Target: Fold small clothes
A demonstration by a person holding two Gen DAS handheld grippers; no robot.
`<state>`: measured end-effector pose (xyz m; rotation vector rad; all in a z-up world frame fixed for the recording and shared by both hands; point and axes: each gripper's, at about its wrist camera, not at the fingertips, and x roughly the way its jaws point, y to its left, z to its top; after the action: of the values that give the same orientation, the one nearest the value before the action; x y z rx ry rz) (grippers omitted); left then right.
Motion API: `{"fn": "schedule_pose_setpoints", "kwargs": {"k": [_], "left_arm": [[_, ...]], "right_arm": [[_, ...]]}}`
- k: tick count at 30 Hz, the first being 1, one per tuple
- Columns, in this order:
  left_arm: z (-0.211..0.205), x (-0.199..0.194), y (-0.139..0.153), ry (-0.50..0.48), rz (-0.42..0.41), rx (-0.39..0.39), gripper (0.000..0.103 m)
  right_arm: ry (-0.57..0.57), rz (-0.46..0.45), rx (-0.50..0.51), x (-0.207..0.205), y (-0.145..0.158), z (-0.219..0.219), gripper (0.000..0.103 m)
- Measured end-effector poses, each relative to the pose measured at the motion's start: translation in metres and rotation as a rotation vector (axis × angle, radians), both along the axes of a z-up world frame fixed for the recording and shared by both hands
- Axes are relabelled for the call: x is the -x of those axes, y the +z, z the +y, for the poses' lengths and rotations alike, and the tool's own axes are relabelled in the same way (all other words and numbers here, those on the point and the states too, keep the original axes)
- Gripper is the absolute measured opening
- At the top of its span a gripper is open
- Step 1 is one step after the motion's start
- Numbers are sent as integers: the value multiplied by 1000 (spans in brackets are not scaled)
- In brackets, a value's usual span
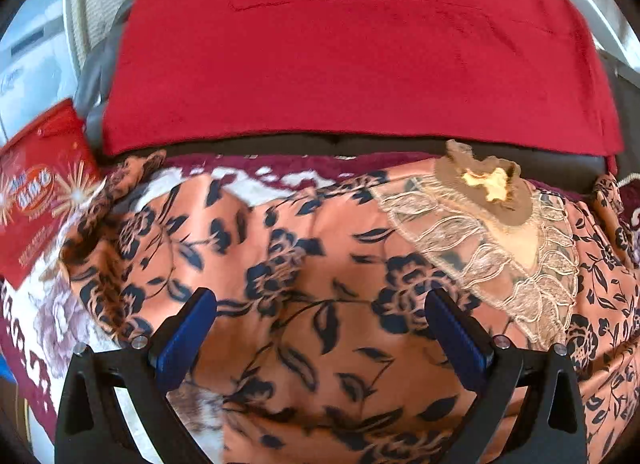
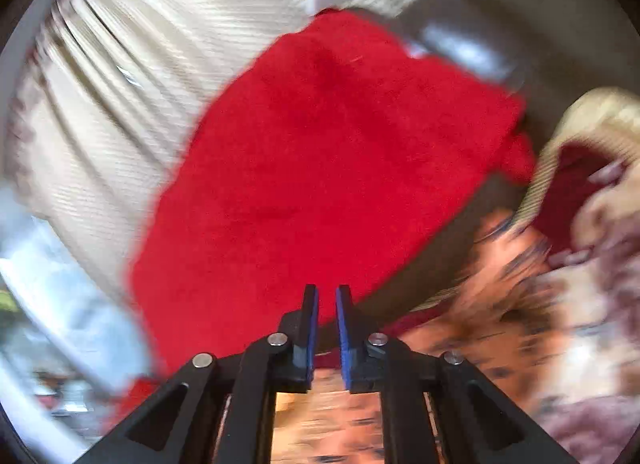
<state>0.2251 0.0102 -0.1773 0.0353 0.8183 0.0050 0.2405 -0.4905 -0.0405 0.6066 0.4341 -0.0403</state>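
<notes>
While the orange floral garment (image 1: 320,264) is lying spread across the patterned bedcover (image 1: 60,312), its far edge is running just short of the red cloth (image 1: 352,63). Over it the left tool (image 1: 320,324) is hovering wide, holding nothing. Blurred, the right tool (image 2: 327,300) is showing a narrow, empty gap.

A blurred right tool (image 2: 327,300), jaws narrowly parted with nothing between them, points at a red cloth (image 2: 320,167) beside the floral garment (image 2: 500,304).
</notes>
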Motion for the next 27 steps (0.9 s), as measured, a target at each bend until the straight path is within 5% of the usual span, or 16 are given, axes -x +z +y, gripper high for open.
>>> {"fn": "schedule_pose_setpoints", "kwargs": {"k": [2, 6, 10, 15, 20, 27], "left_arm": [[7, 0, -2, 9, 19, 26, 103], [7, -1, -3, 4, 16, 52, 103], [-14, -4, -6, -41, 12, 19, 103], [-40, -11, -10, -105, 7, -64, 103], [-47, -15, -13, -129, 8, -89, 103], [-38, 0, 6, -114, -46, -62, 103]], "right_arm": [[-57, 90, 87, -10, -6, 0, 103], [-93, 158, 51, -33, -37, -21, 103], [-189, 171, -240, -43, -95, -77, 102], [-216, 212, -320, -96, -135, -109, 92], [-217, 291, -294, -130, -160, -113, 11], [-46, -7, -434, -75, -107, -82, 8]]}}
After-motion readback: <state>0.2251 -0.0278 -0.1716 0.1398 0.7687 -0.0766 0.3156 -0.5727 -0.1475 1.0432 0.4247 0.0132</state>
